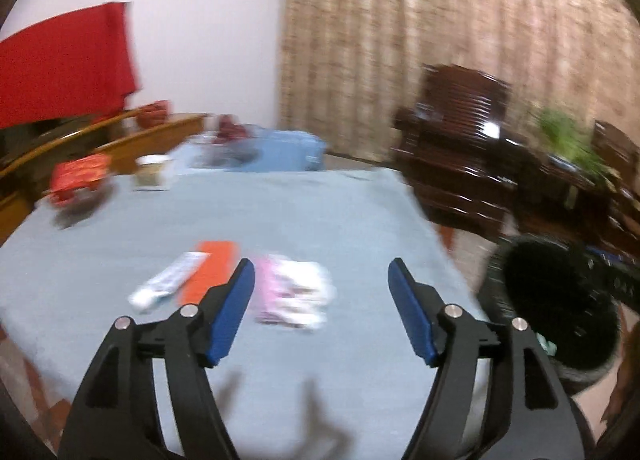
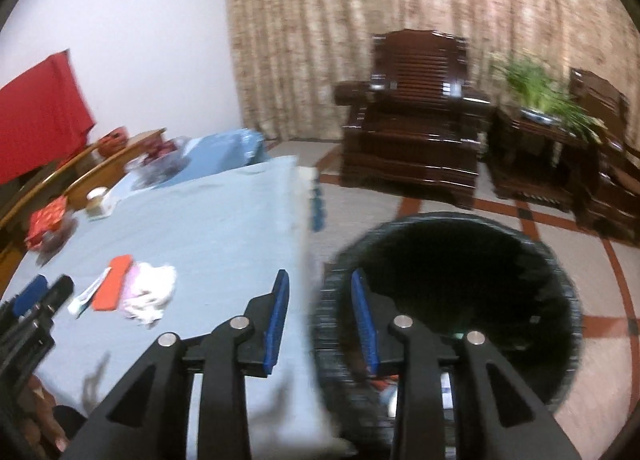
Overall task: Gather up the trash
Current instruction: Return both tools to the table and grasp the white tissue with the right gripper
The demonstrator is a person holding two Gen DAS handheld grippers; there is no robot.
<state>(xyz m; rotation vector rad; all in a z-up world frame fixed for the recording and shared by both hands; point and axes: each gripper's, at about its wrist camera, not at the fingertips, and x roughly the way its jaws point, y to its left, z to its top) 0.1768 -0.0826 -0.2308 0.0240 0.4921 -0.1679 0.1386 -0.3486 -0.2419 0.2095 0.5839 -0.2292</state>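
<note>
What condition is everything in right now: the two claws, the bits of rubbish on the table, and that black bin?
left gripper: open, empty, above the table.
right gripper: partly open, empty, over the bin's near edge.
white tube: lying flat on the blue cloth.
orange packet: lying flat beside the tube.
pink-and-white wrapper: crumpled, on the cloth.
black bin: upright on the floor, open-topped, some trash inside.
paper cup: upright.

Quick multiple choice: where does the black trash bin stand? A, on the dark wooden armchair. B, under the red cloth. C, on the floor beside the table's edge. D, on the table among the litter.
C: in the right wrist view the black trash bin stands on the tiled floor right next to the edge of the table, below the right gripper.
</note>
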